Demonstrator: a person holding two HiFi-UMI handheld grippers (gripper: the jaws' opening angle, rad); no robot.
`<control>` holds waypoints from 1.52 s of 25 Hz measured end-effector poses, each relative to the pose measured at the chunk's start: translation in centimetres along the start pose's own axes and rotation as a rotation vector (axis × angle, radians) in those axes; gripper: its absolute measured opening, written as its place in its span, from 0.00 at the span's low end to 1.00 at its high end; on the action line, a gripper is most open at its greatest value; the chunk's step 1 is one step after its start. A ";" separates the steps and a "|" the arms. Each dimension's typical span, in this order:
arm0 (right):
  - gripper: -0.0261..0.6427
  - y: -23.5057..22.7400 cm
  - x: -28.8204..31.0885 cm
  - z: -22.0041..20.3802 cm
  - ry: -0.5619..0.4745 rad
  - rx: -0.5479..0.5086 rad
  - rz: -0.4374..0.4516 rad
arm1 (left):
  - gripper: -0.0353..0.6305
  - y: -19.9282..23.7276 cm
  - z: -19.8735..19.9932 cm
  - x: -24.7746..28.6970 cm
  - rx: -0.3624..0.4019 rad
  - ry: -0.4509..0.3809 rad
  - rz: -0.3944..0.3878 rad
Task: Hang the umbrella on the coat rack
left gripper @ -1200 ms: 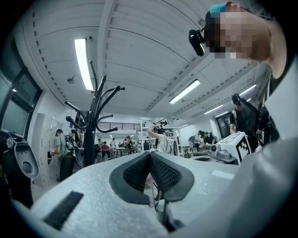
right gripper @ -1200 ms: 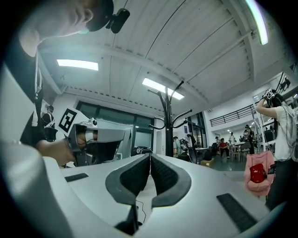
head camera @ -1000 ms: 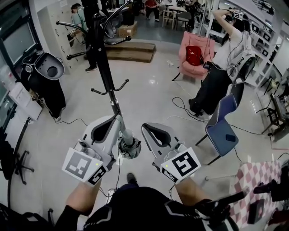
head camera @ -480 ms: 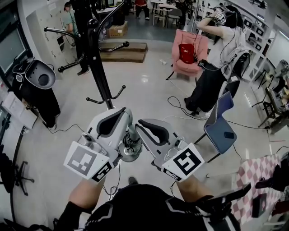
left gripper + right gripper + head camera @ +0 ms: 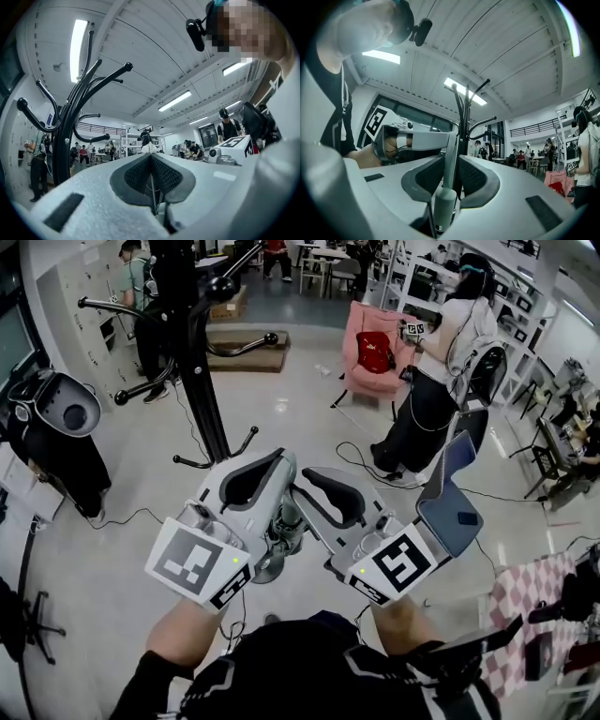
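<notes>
The black coat rack [image 5: 202, 399] stands just ahead, its curved hooks overhead in the left gripper view [image 5: 61, 140] and behind the jaws in the right gripper view [image 5: 464, 112]. Its round base [image 5: 267, 566] shows below my hands. A pale grey-green umbrella [image 5: 445, 187] runs as a rod between the right gripper's pads, and my right gripper [image 5: 450, 164] is shut on it. The rod's far end meets the tips of my left gripper [image 5: 281, 465]. In the left gripper view that gripper [image 5: 151, 161] is shut, with only a thin strand between the pads. A short stretch of the umbrella [image 5: 289, 521] shows between both grippers.
A person wearing a headset [image 5: 441, 381] stands at the right beside a blue chair [image 5: 450, 502]. A pink armchair [image 5: 375, 352] sits behind. A black machine [image 5: 56, 427] is at the left. Cables [image 5: 366, 460] trail over the floor, and a checkered cloth [image 5: 534, 615] lies at the bottom right.
Both grippers have come closer together and risen towards the rack. The rack pole now stands nearer and further left in the head view.
</notes>
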State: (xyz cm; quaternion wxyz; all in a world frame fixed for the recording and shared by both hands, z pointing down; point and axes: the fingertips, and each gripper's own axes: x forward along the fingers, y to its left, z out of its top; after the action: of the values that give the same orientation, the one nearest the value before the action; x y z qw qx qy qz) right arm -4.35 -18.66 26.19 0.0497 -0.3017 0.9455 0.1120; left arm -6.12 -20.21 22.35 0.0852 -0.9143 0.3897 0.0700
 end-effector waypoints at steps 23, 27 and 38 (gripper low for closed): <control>0.06 -9.1 5.8 -1.5 -0.094 0.105 0.311 | 0.07 5.7 -1.0 7.7 0.096 0.068 0.269; 0.06 -10.4 6.2 -1.8 -0.109 0.123 0.340 | 0.07 6.6 -2.0 8.3 0.072 0.066 0.319; 0.05 -11.5 7.2 -1.3 -0.164 0.170 0.385 | 0.07 7.1 -0.5 8.5 0.135 0.081 0.387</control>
State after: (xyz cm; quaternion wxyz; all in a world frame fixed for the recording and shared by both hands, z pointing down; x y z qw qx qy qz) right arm -3.60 -32.12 24.24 0.1293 -0.1001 0.9845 0.0634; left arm -5.40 -31.15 20.50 0.1154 -0.8166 0.5651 0.0219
